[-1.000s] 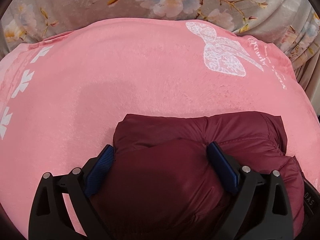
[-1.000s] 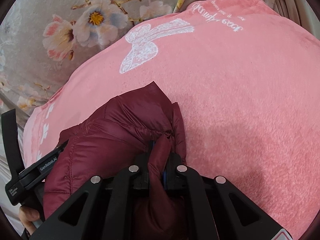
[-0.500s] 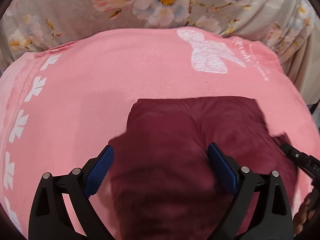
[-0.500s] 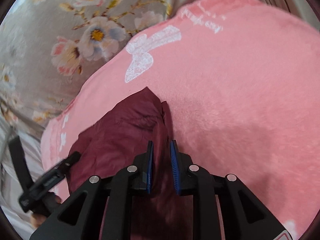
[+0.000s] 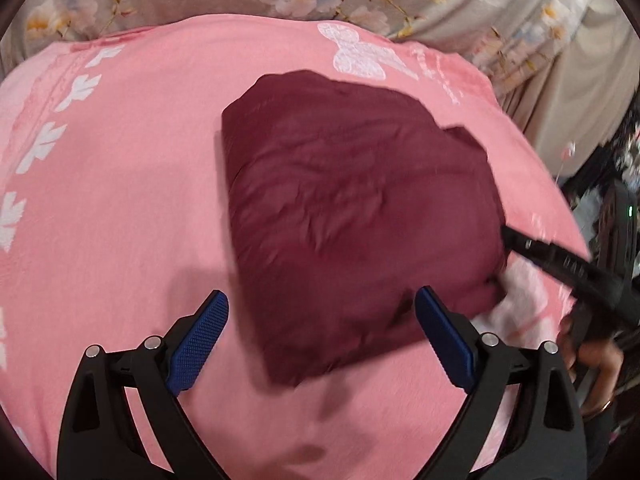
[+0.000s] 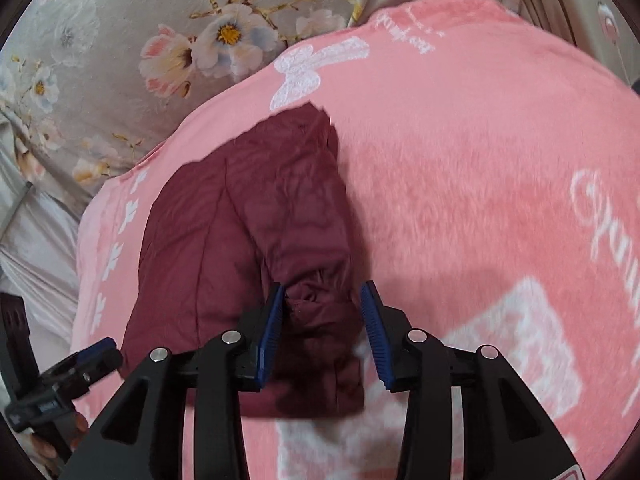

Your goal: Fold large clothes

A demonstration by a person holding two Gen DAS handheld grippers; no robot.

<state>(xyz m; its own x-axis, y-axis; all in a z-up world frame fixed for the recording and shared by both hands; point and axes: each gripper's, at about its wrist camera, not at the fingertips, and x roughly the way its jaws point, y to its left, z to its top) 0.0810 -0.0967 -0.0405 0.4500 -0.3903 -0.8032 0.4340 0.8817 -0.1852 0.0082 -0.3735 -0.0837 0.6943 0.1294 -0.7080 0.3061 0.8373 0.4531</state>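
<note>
The maroon jacket (image 5: 352, 216) is seen folded into a compact bundle at the centre of the left wrist frame, resting on the pink blanket (image 5: 120, 200), so the folding is judged nearly finished, with at most a last tidy or press left. The left gripper (image 5: 322, 336) is held wide apart at the lower edge, grasping nothing. The right gripper (image 6: 322, 316) is parted at the lower centre of its own frame, a puffy fold lying between the jaws unclamped, and a floral sheet (image 6: 120, 40) is visible at the upper left.

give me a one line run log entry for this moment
step: fold release | jacket: folded bundle on pink blanket | left gripper: open, clear | right gripper: open, straddling jacket's edge
</note>
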